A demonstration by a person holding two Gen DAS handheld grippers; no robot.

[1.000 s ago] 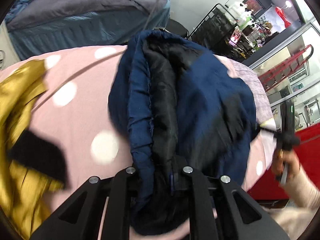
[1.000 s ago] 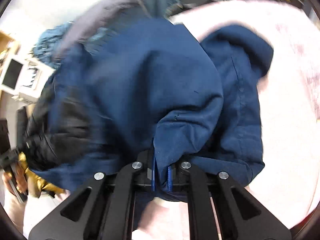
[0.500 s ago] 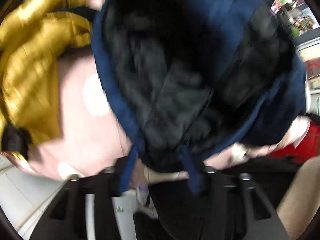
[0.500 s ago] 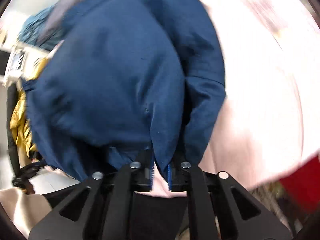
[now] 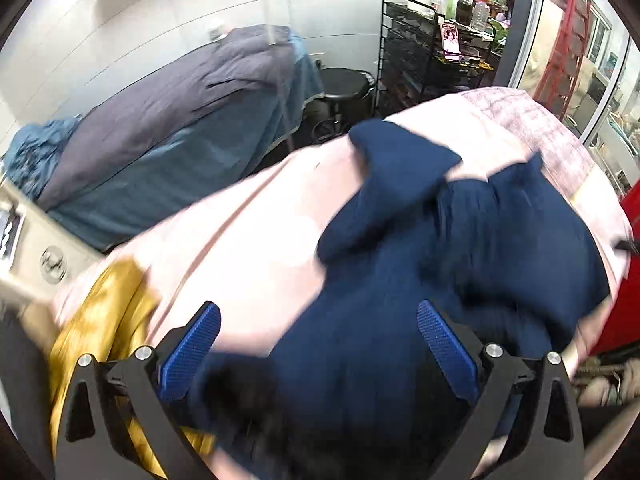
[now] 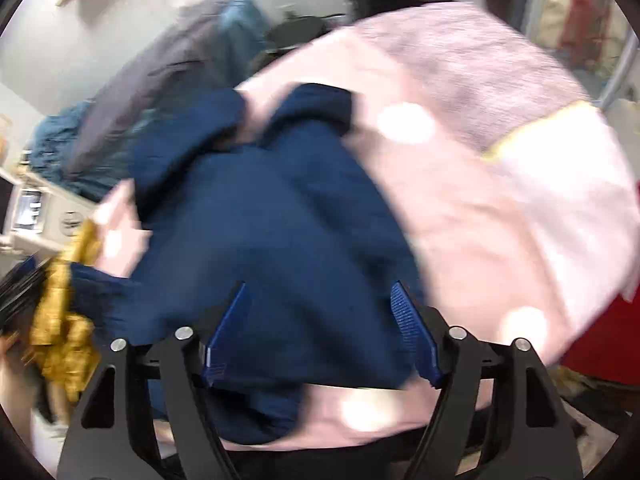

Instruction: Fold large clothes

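A navy jacket (image 5: 460,248) with a black lining lies bunched on a pink bedspread with white dots (image 5: 248,232). My left gripper (image 5: 318,312) hovers over the jacket's near left edge. Its jaws are opening wide, and its blue pads (image 5: 192,356) touch nothing. In the right wrist view the same jacket (image 6: 272,220) spreads over the bedspread (image 6: 480,220). My right gripper (image 6: 319,288) hangs above the jacket's near hem. Its jaws are opening too, with the cloth below them and not pinched. Both views are blurred by motion.
A gold garment (image 5: 104,312) lies at the bedspread's left edge, seen again as the gold garment (image 6: 64,320). Behind stands a bed under grey and blue covers (image 5: 180,120), a black stool (image 5: 344,84) and a black wire rack (image 5: 420,40). A red surface (image 5: 624,280) borders the right side.
Both grippers were shut on the navy jacket and have let it go. The jacket dropped onto the bedspread, and both grippers pulled back and up from it.
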